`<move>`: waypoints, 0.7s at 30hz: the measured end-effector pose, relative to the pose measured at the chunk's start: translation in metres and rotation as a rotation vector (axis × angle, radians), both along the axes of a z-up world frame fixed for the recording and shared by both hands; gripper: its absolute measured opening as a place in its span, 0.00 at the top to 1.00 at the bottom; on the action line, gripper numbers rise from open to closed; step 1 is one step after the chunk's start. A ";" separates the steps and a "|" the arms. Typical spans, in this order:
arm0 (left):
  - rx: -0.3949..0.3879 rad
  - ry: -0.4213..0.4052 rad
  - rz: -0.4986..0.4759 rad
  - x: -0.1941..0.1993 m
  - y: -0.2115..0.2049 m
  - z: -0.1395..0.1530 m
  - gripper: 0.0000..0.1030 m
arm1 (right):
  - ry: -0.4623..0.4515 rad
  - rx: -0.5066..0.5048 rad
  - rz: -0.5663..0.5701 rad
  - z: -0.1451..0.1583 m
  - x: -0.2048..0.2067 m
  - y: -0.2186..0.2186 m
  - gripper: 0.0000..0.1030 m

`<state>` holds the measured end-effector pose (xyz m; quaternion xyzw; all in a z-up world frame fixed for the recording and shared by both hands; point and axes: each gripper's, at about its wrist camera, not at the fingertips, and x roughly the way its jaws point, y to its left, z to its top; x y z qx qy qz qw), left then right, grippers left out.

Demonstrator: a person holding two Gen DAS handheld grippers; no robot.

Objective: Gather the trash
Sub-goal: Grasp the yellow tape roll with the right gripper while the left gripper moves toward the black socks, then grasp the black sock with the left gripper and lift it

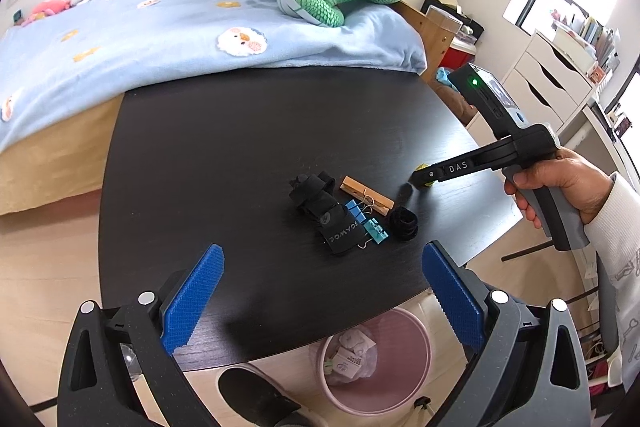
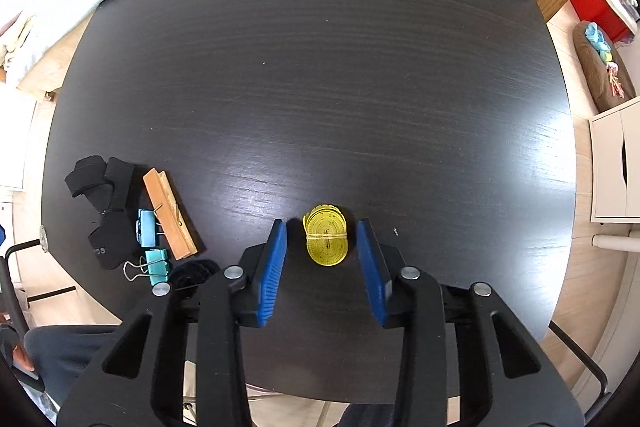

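Tape roll: we see the yellow tape roll (image 2: 326, 241) lying on the black table (image 2: 320, 67), between the right gripper (image 2: 322, 247) jaws.
Right jaws: released, pads just beside the roll, not pressing.
Left gripper (image 1: 322, 291): jaws spread wide, empty.
Bin: pink wastebasket (image 1: 376, 359) on the floor below the table edge.

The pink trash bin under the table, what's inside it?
The pink trash bin holds crumpled white paper and wrappers; the table edge hides the bin's far side.
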<state>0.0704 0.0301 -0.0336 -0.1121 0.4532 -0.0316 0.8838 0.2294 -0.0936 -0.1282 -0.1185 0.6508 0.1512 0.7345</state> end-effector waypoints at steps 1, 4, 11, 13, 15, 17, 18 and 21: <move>-0.002 0.001 -0.001 0.000 0.000 0.000 0.07 | -0.001 0.003 0.001 0.000 0.000 0.000 0.64; -0.002 0.003 -0.001 0.001 -0.001 -0.001 0.07 | -0.008 -0.004 0.008 0.000 0.000 0.001 0.74; 0.002 0.005 -0.001 0.002 -0.001 0.000 0.07 | -0.022 -0.002 0.003 0.004 -0.002 0.001 0.81; 0.001 0.007 -0.002 0.004 0.000 0.000 0.07 | -0.033 0.008 0.005 0.010 -0.008 -0.002 0.81; -0.009 0.011 -0.002 0.007 0.001 0.002 0.07 | -0.045 0.032 0.002 0.017 -0.014 -0.004 0.81; -0.014 0.016 0.002 0.013 0.002 0.003 0.07 | -0.054 0.044 0.007 0.023 -0.023 -0.004 0.81; -0.015 0.020 0.009 0.017 0.002 0.004 0.07 | -0.058 0.049 0.011 0.027 -0.023 -0.007 0.81; -0.044 0.042 0.028 0.030 0.003 0.005 0.07 | -0.072 0.067 0.019 0.038 -0.032 -0.013 0.81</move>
